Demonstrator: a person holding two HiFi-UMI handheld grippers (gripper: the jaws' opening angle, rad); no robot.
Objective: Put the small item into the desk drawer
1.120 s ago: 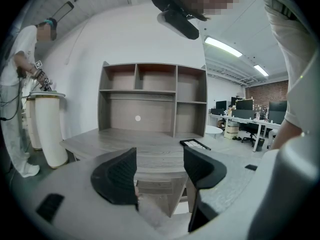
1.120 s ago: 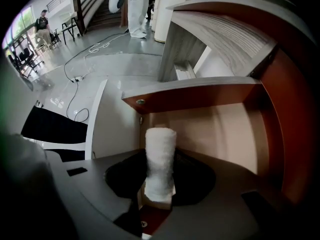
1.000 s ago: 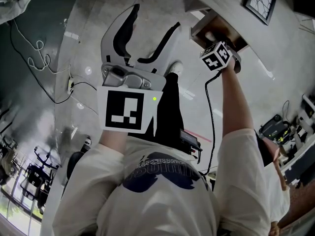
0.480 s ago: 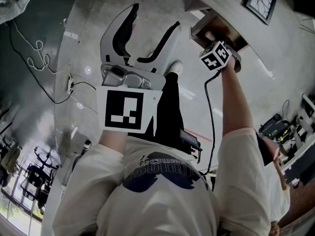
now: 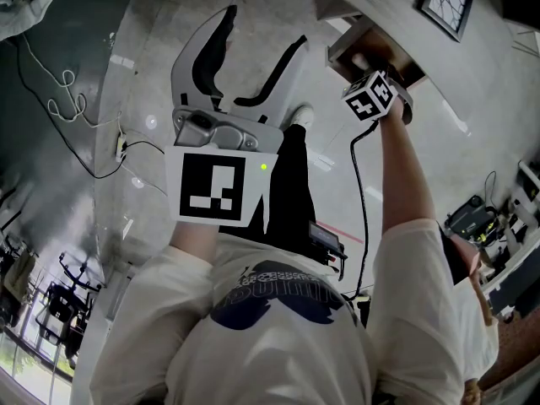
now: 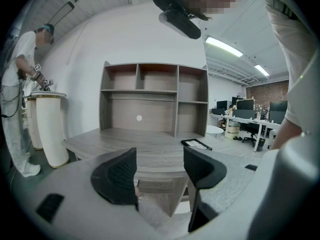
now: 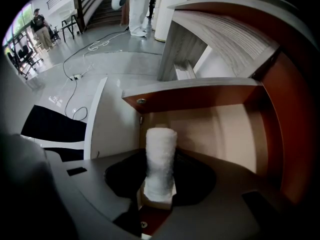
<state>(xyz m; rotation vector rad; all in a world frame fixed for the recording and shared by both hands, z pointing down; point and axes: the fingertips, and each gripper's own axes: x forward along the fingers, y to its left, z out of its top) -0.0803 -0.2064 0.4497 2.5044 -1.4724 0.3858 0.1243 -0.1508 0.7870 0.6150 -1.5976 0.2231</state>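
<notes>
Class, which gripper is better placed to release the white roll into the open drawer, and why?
Right. The right gripper has the white roll between its opening jaws at the open drawer; the left gripper is empty.

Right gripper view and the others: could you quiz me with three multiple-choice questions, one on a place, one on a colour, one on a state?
1. Where is the roll?
A. on the desk top
B. between the right gripper's jaws
C. on the floor

2. The roll's colour?
A. white
B. red
C. green

3. The left gripper's jaws are:
A. apart, empty
B. shut on a pen
C. shut on a cable

Answers: B, it stands between the pads, which are opening, at the open drawer; A, it is plainly white; A, a bare gap shows between them.
</notes>
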